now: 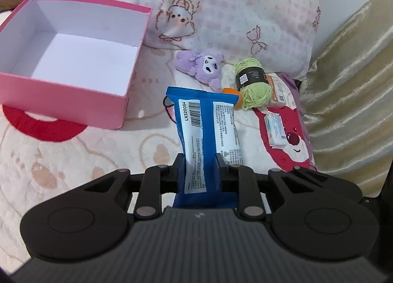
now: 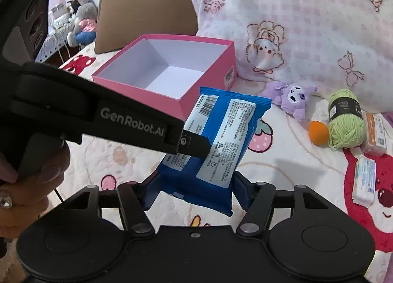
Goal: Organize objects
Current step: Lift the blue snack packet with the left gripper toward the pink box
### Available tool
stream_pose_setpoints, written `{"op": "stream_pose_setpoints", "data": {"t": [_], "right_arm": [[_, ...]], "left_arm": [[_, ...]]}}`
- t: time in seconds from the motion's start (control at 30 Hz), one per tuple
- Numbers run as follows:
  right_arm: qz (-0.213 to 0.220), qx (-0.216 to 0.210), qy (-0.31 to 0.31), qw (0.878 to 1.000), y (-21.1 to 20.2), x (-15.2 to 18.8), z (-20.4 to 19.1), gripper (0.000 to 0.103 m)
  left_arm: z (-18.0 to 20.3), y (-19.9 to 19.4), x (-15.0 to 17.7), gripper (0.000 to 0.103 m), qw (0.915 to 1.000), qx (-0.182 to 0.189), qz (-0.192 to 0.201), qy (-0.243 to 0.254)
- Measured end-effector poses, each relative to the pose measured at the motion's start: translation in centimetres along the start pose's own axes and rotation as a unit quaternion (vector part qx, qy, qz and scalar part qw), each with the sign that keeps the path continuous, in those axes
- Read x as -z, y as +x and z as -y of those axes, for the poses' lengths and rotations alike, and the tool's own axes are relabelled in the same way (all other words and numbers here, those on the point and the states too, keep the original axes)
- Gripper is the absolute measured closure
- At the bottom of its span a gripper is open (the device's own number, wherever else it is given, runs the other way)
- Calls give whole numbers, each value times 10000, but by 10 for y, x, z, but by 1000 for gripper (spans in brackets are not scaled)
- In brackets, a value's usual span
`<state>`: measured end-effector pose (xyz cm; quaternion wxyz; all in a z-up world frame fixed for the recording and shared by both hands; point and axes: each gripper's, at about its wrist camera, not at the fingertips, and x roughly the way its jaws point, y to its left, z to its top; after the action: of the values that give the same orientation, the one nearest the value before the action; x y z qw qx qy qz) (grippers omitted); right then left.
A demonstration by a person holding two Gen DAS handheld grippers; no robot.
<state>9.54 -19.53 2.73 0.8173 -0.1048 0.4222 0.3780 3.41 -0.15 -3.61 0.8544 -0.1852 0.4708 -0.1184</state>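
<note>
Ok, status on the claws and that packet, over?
Left claw shut on the blue plastic packet. Right claw straddles its lower end, grip unclear. Open pink cardboard box empty, nothing in between.

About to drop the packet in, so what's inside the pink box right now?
Nothing shows inside the pink box: only its bare white floor and walls. The near wall hides a strip of floor just behind it. The blue packet is outside it, clamped in the left gripper.
</note>
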Motion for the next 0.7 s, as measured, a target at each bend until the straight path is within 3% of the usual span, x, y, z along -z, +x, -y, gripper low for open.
{"op": "stream_pose_setpoints", "data": {"t": [0.7], "right_arm": [[139, -71, -696, 9975, -16, -29, -48, 39]], "left_arm": [[-25, -55, -7, 82, 9985, -68, 434, -314]]}}
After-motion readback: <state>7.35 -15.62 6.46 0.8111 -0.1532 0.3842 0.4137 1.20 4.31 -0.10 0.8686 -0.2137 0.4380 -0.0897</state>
